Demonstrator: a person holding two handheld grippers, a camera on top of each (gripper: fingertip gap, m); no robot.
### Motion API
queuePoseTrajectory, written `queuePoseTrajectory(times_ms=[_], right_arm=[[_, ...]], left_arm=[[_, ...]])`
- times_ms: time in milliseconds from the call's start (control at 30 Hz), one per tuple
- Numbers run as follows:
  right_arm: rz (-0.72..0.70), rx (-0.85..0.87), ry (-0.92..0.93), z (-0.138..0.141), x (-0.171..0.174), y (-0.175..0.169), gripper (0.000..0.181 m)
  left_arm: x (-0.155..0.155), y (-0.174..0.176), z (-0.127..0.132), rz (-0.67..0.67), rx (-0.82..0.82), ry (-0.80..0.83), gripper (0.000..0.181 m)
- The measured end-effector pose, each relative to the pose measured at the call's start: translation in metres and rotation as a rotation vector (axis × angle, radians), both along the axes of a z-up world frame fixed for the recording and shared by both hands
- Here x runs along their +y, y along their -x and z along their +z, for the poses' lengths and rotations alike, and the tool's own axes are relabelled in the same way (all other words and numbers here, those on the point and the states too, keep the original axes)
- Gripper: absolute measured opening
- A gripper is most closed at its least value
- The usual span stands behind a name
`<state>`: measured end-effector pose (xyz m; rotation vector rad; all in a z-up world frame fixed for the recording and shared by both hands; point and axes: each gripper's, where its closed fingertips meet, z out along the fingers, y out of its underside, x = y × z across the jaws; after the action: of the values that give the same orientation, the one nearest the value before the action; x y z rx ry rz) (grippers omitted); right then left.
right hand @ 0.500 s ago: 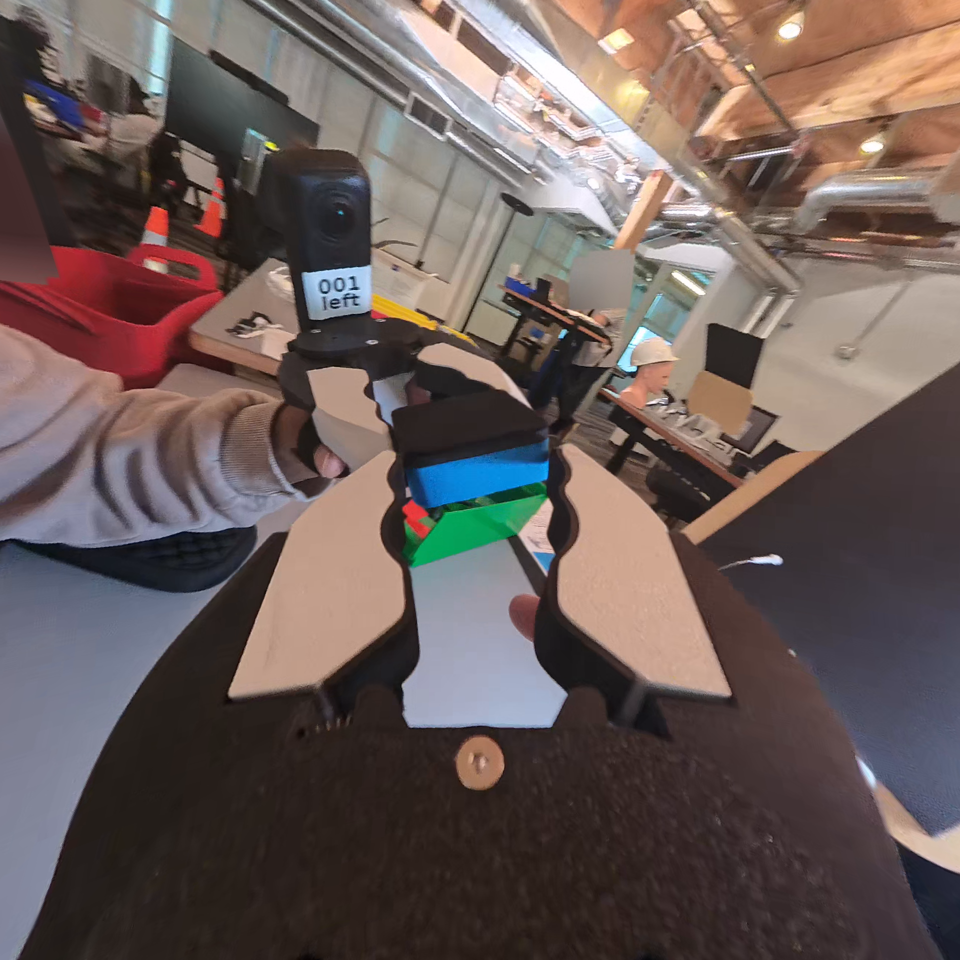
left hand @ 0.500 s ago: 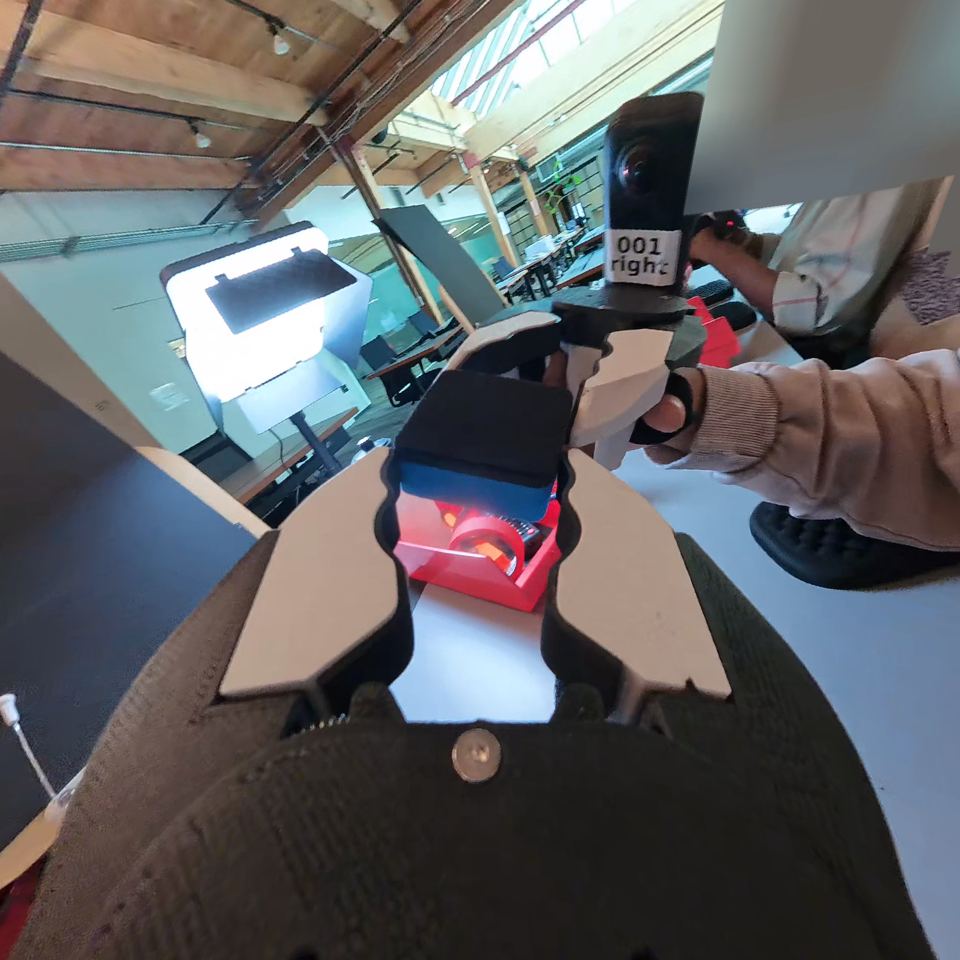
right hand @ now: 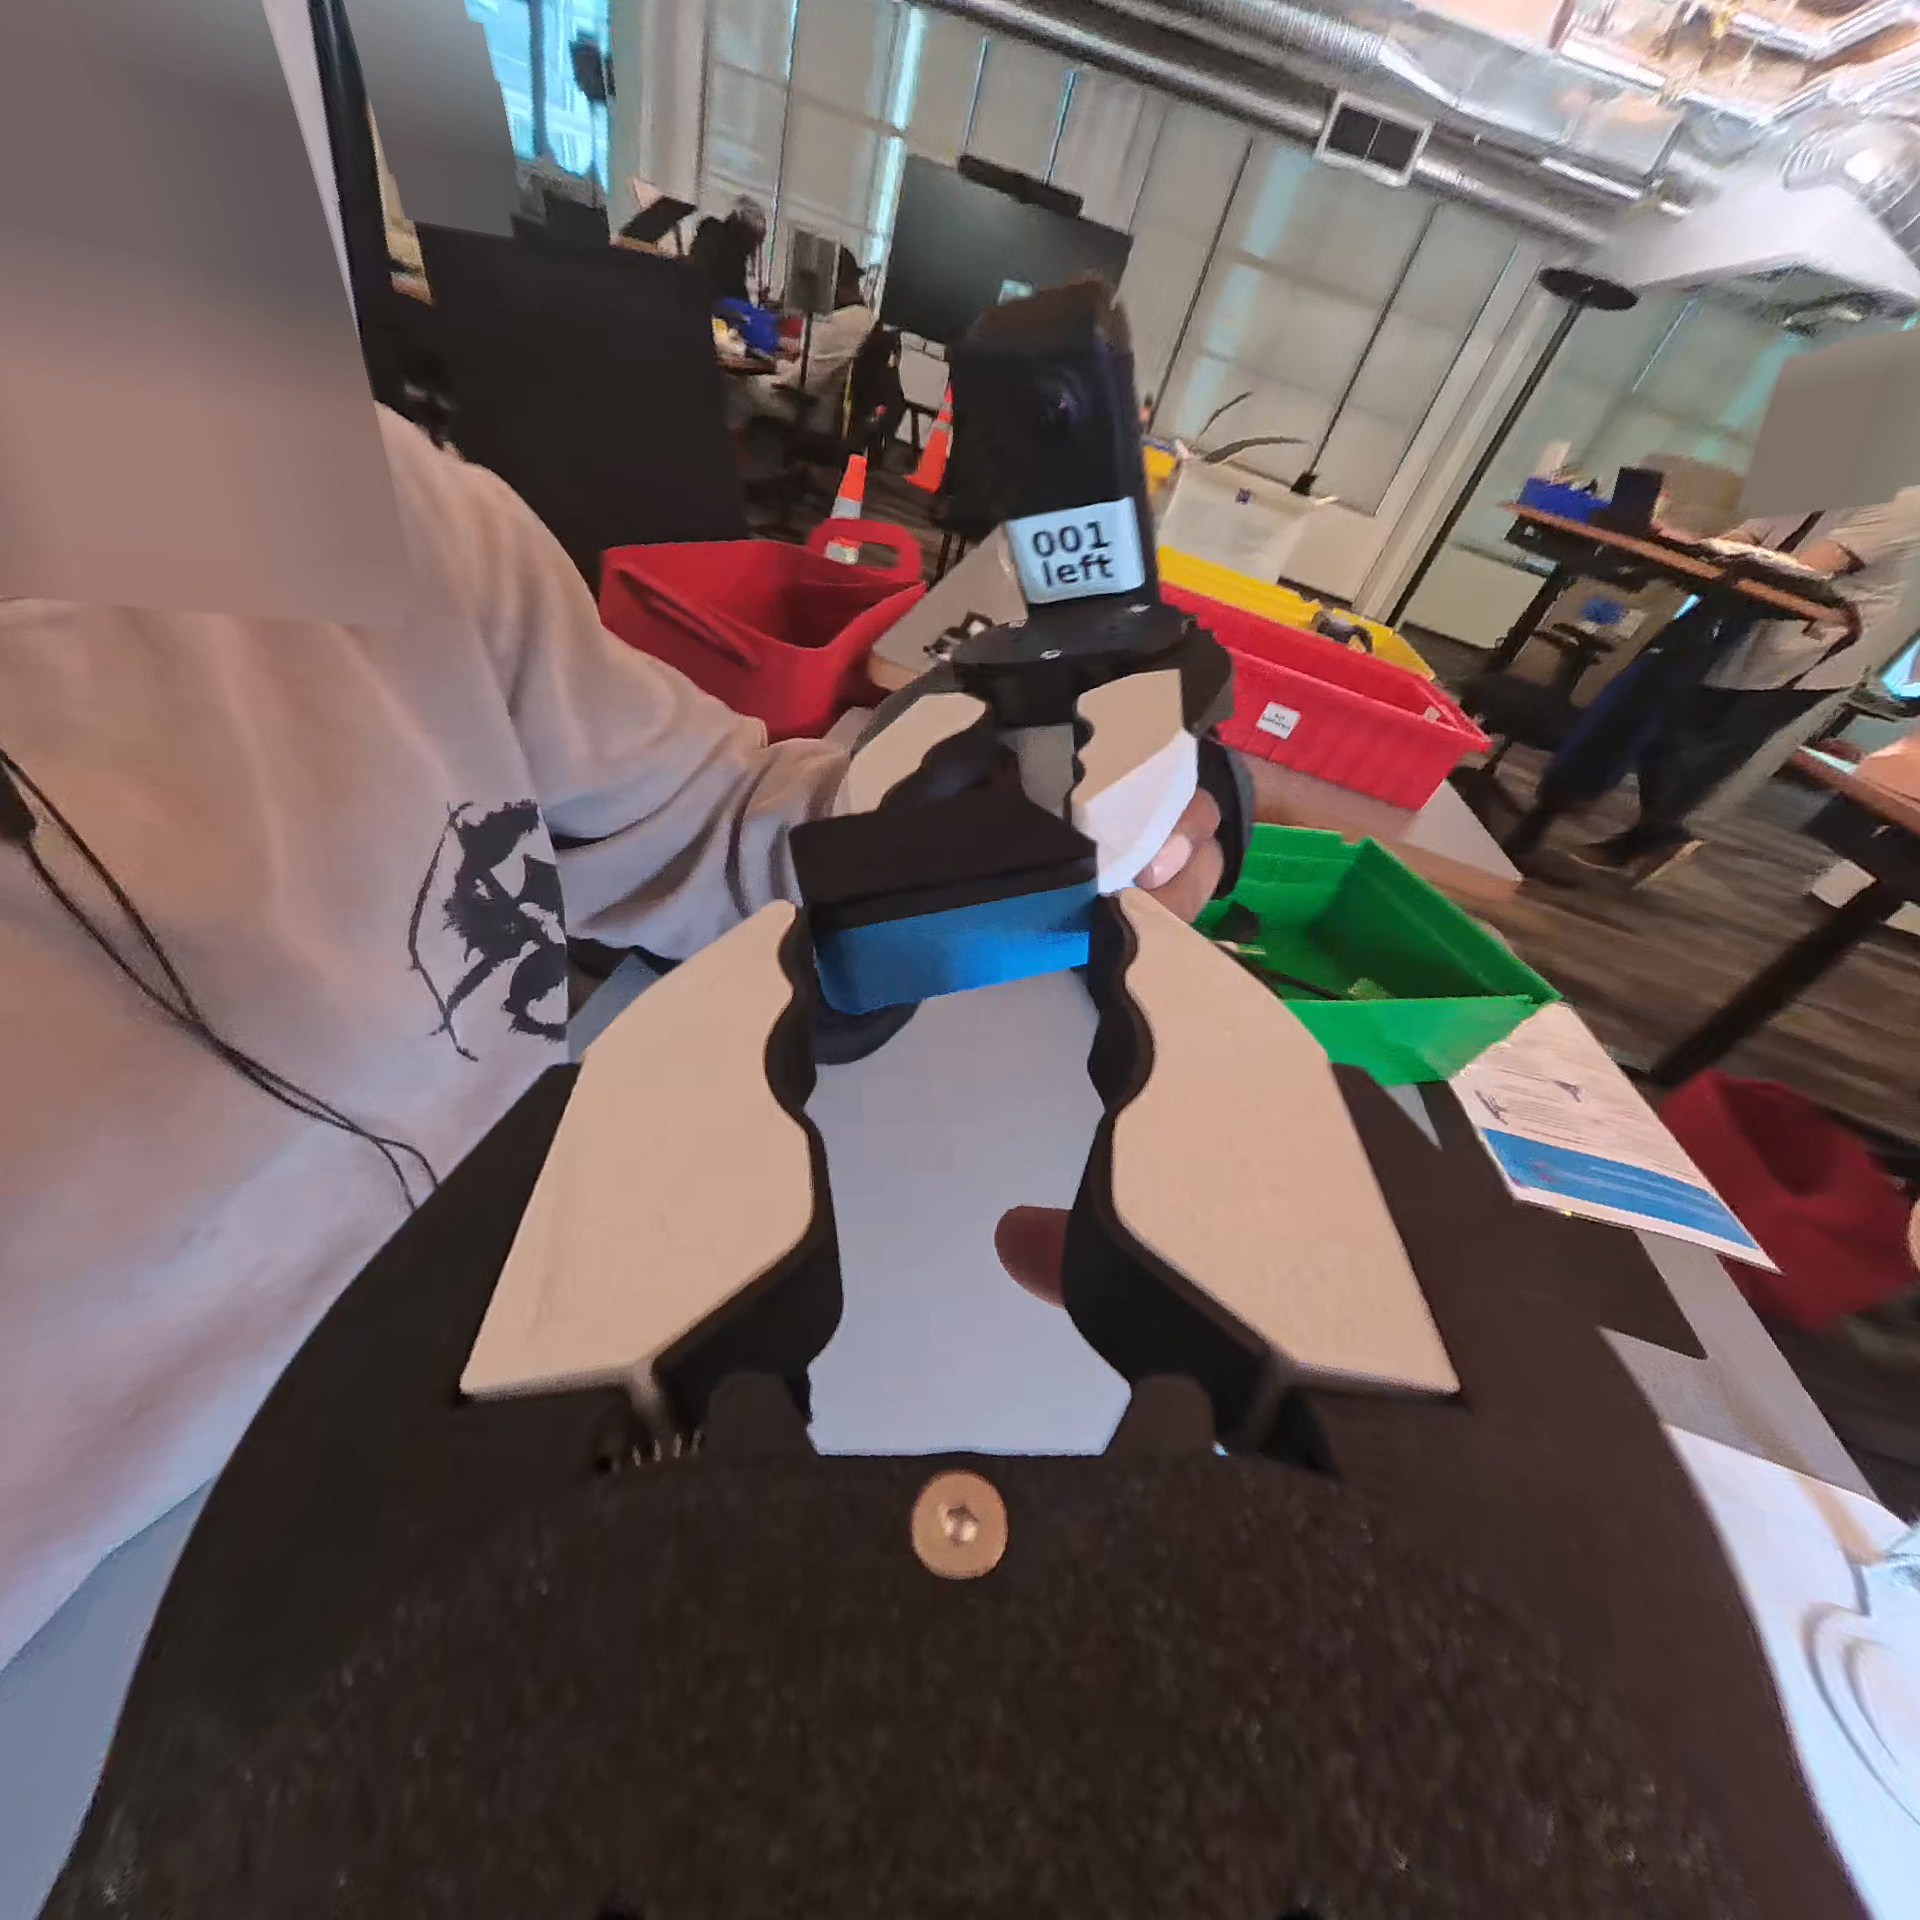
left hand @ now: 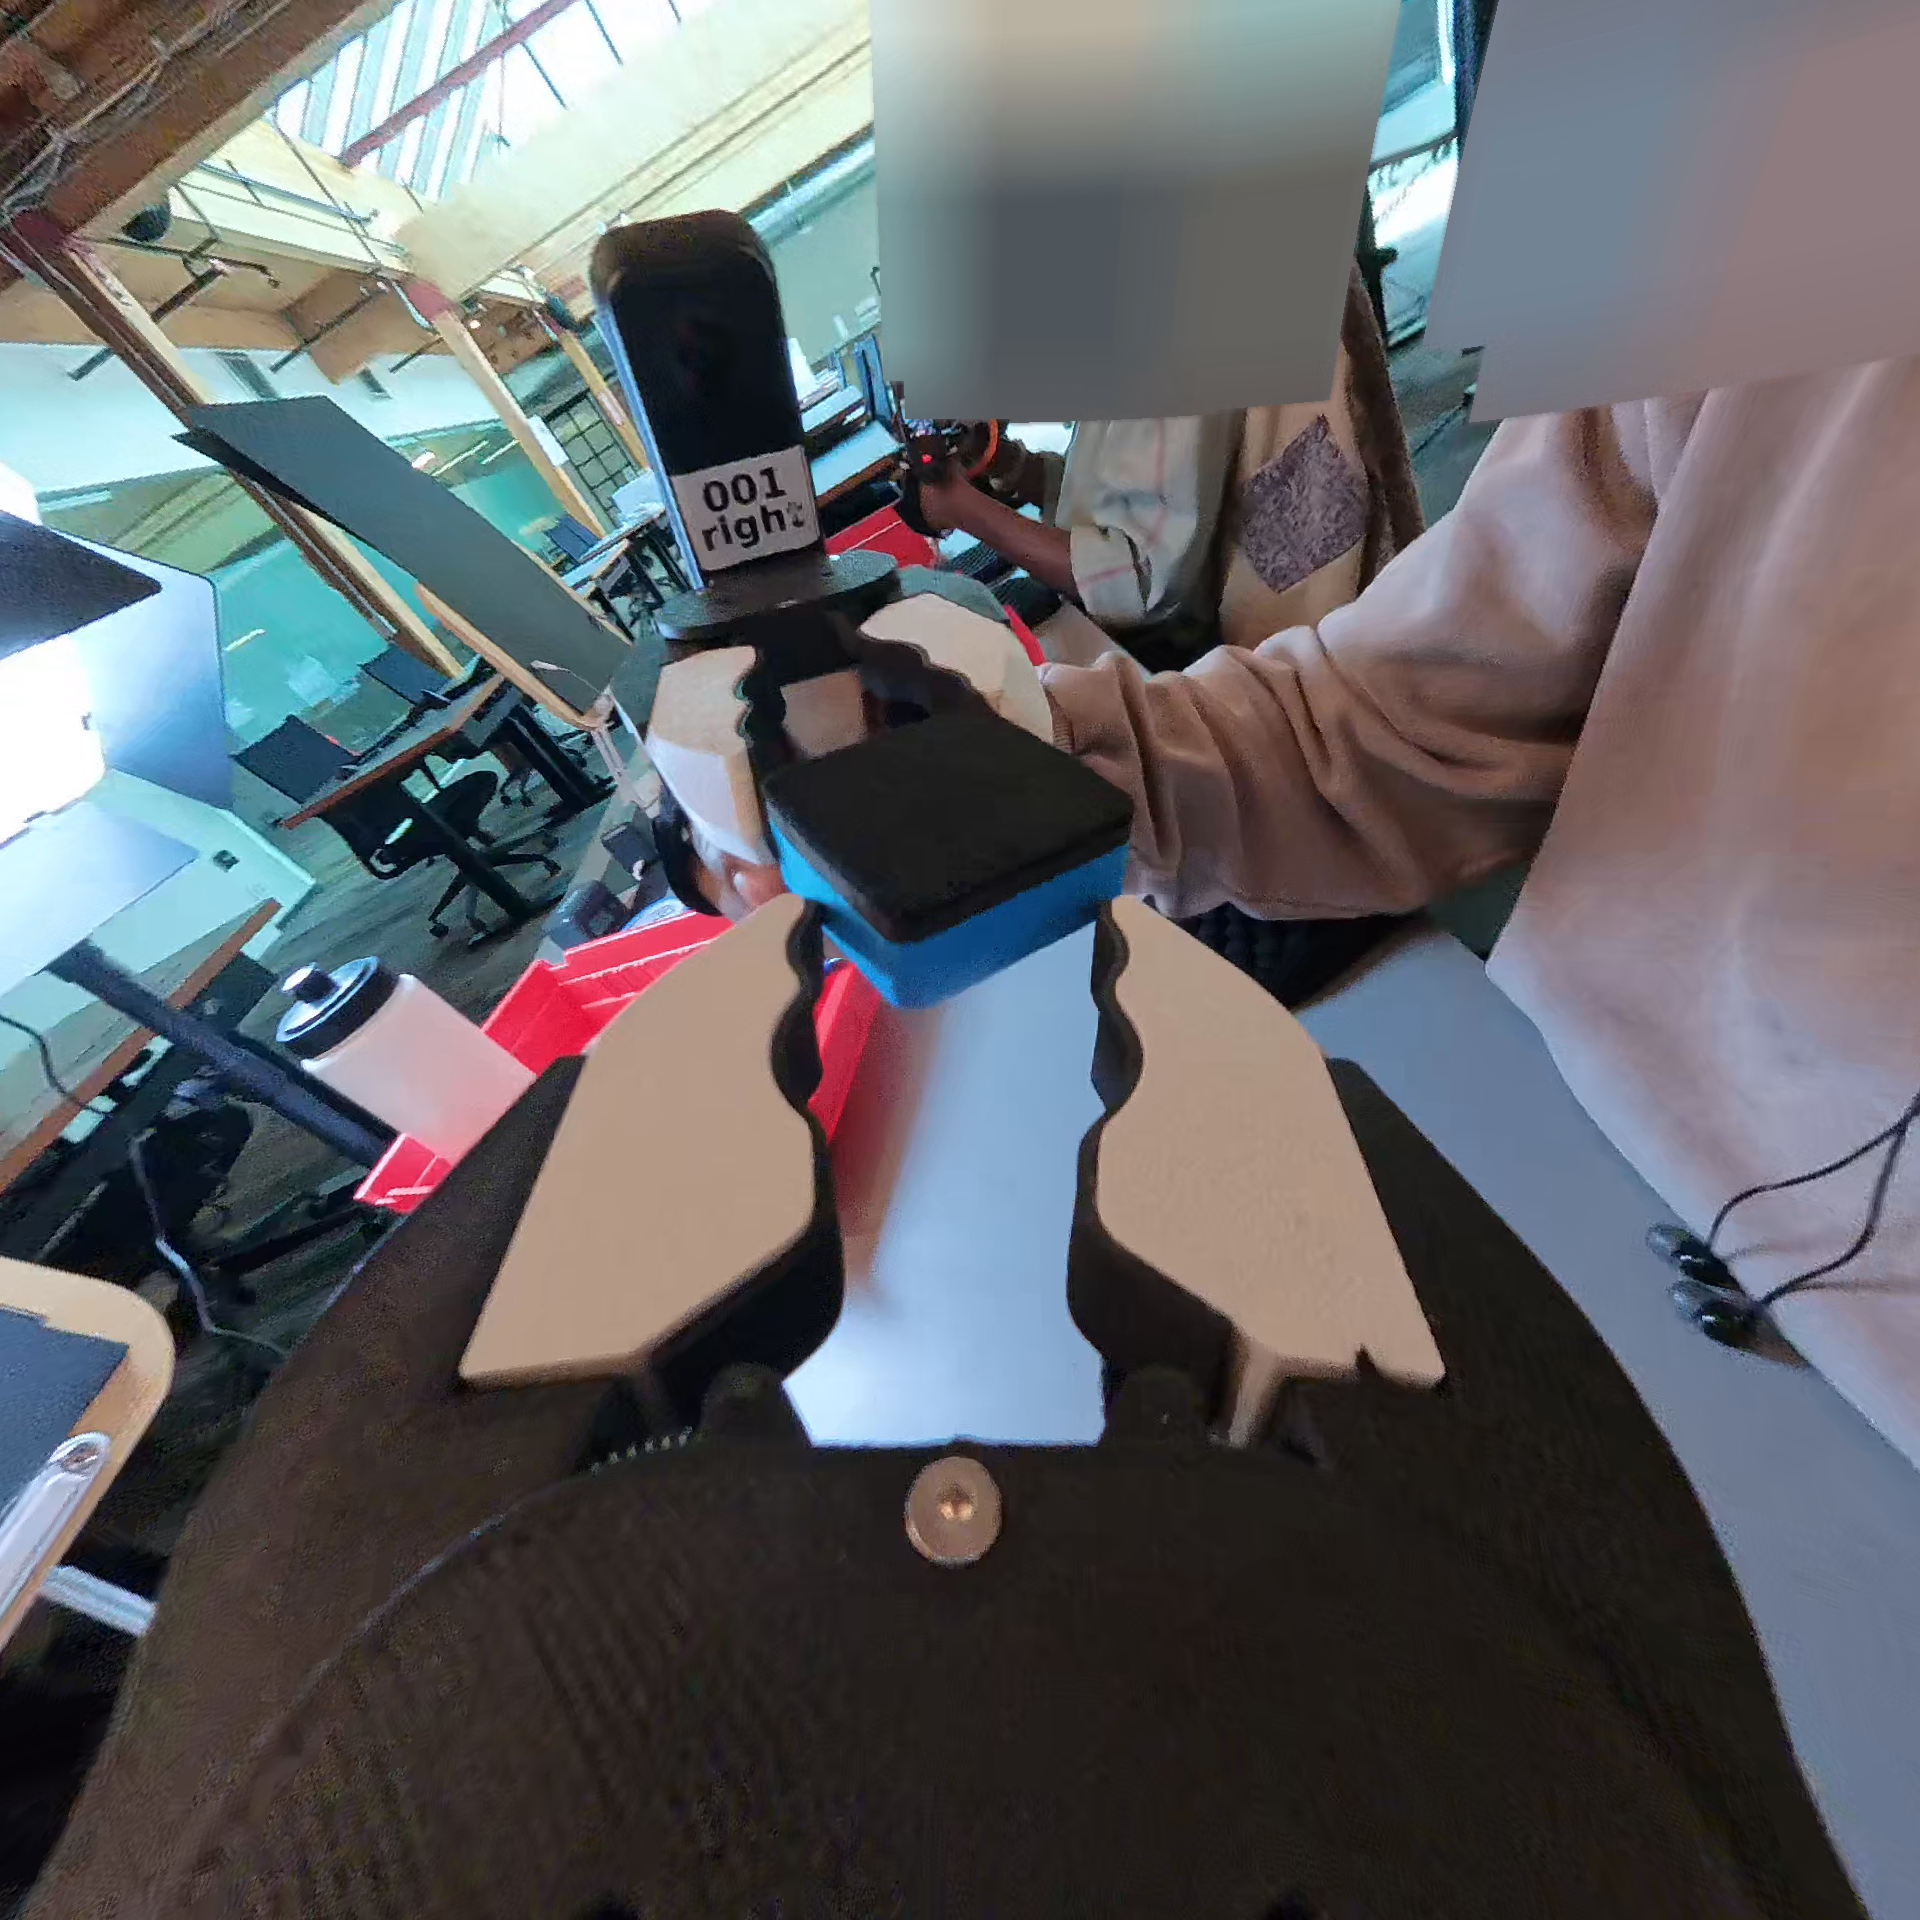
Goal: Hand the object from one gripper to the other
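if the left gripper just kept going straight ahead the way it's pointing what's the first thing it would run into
Most likely the blue and black block, sitting right at the left gripper tips. Just behind it is the right gripper, facing back. Whether the block already touches the fingertips is hard to judge.

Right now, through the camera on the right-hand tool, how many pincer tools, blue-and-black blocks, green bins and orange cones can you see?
Grippers: 2, the right gripper and the left gripper
Blue-and-black block: 1
Green bin: 1
Orange cones: 2, the near cone and the far cone
Total: 6
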<state>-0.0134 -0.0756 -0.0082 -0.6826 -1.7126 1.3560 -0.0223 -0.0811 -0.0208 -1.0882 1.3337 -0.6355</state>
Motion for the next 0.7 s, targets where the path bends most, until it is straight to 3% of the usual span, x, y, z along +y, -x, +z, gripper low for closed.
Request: queuePoseTrajectory(times_ms=[133, 233, 367, 467, 533, 700], right_arm=[[-0.079, 0.099, 0.053, 0.016, 0.018, 0.002, 0.043], [-0.277, 0.226, -0.006, 0.032, 0.040, 0.008, 0.048], [-0.455, 0.256, -0.176, 0.031, 0.049, 0.020, 0.060], [-0.592, 0.253, -0.329, 0.024, 0.055, 0.033, 0.062], [-0.600, 0.255, -0.376, 0.021, 0.055, 0.033, 0.054], [-0.385, 0.126, -0.251, 0.011, 0.038, 0.020, 0.051]], left_arm=[[0.021, 0.003, 0.005, 0.119, -0.040, -0.005, 0.048], [0.039, 0.019, 0.021, 0.243, -0.136, -0.013, 0.046], [0.064, 0.041, 0.031, 0.476, -0.163, -0.073, 0.046], [0.067, 0.037, 0.028, 0.550, -0.111, -0.133, 0.046], [0.064, 0.034, 0.027, 0.555, -0.071, -0.174, 0.046], [0.040, 0.028, 0.029, 0.366, -0.050, -0.166, 0.044]])
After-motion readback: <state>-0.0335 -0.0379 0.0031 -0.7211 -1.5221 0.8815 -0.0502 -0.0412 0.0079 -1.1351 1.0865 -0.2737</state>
